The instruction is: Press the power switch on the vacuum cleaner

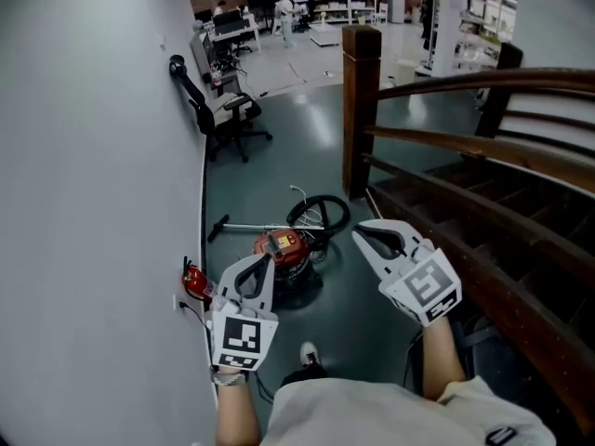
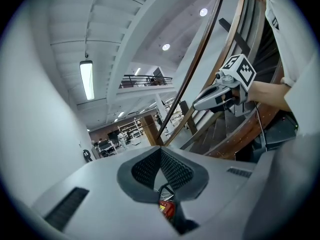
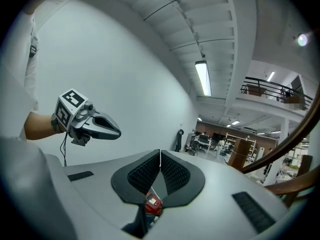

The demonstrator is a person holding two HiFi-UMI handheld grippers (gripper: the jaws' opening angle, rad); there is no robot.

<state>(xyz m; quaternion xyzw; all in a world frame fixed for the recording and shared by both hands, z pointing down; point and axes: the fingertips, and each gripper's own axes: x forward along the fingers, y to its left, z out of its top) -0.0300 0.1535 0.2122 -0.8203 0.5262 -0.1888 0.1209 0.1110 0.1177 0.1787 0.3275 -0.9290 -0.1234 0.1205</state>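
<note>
We are only beginning the approach, holding the white left gripper [image 1: 264, 259] and white right gripper [image 1: 359, 236] closed and empty above the red canister vacuum cleaner [image 1: 290, 245] on the grey floor [image 1: 307, 137] ahead, needing to stoop toward its switch, probably on top.

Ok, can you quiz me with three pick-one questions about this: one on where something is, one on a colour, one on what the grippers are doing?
1. Where is the vacuum cleaner?
A. on the floor by the wall
B. on the stairs
C. on a chair

2. What colour is its body?
A. blue
B. red
C. green

3. How are the jaws of the left gripper and right gripper?
A. wide open
B. holding the hose
C. shut, empty

Answers:
1 A, it sits on the floor near the wall.
2 B, its shell is red.
3 C, the tips meet with nothing between.
</note>
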